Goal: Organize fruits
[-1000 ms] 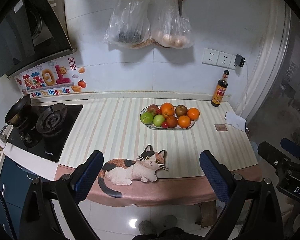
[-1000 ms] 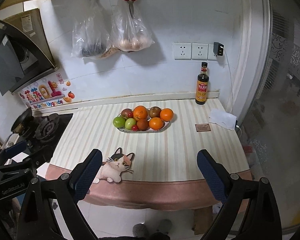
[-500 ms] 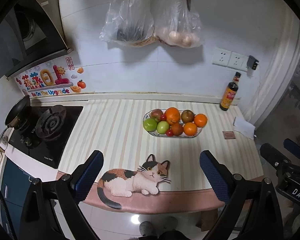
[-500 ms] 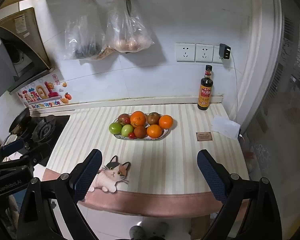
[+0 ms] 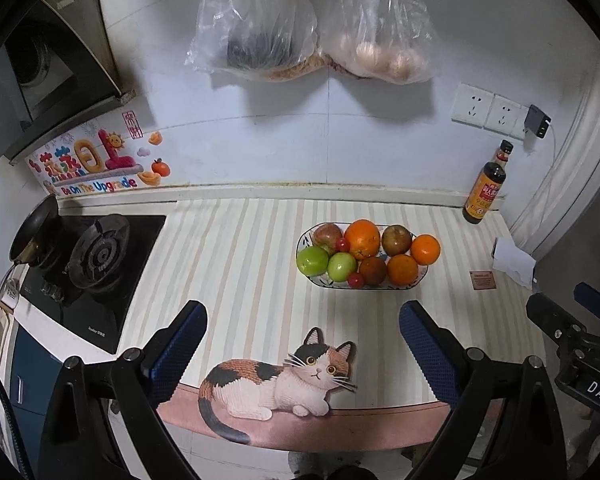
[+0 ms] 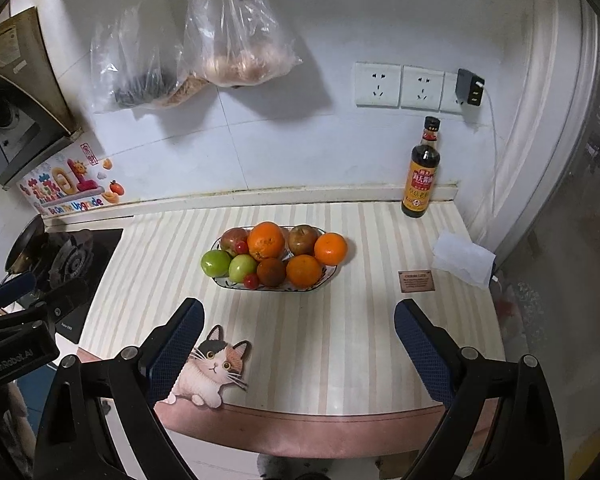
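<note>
A: Where are your tools right now?

B: Your left tool (image 5: 302,354) hangs above the front edge of the cream striped worktop (image 5: 240,264), its blue-padded fingers (image 5: 178,346) spread wide with nothing between them. Your right tool (image 6: 296,350) is the same: fingers far apart, empty, above the near edge of the worktop.

A: And the fruit?

B: It all sits in the shallow oval patterned dish (image 6: 320,282), out on the worktop beyond both of your tools. At the dish's left end lie two green apples (image 6: 216,263), side by side and touching. Behind them is a reddish apple (image 6: 233,239), with a small red cherry tomato (image 6: 242,246) against it; a second one rests at the front rim. A large orange (image 6: 266,240) sits at the back, two smaller oranges (image 6: 330,249) fill the right end, and two brownish round fruits (image 6: 271,271) lie between.

A: What else is around you?

B: A calico cat-shaped mat (image 5: 278,386) lies at the front edge, between your left tool's fingers in its view. A dark sauce bottle with a yellow label (image 6: 422,174) stands upright at the back right, against the wall. A crumpled white tissue (image 6: 464,260) and a small brown card (image 6: 416,281) lie near the right edge. The black gas hob (image 5: 88,264) is at the left, with a dark pan (image 5: 34,232) on it. Two clear plastic bags (image 6: 236,36) hang on the white wall.
</note>
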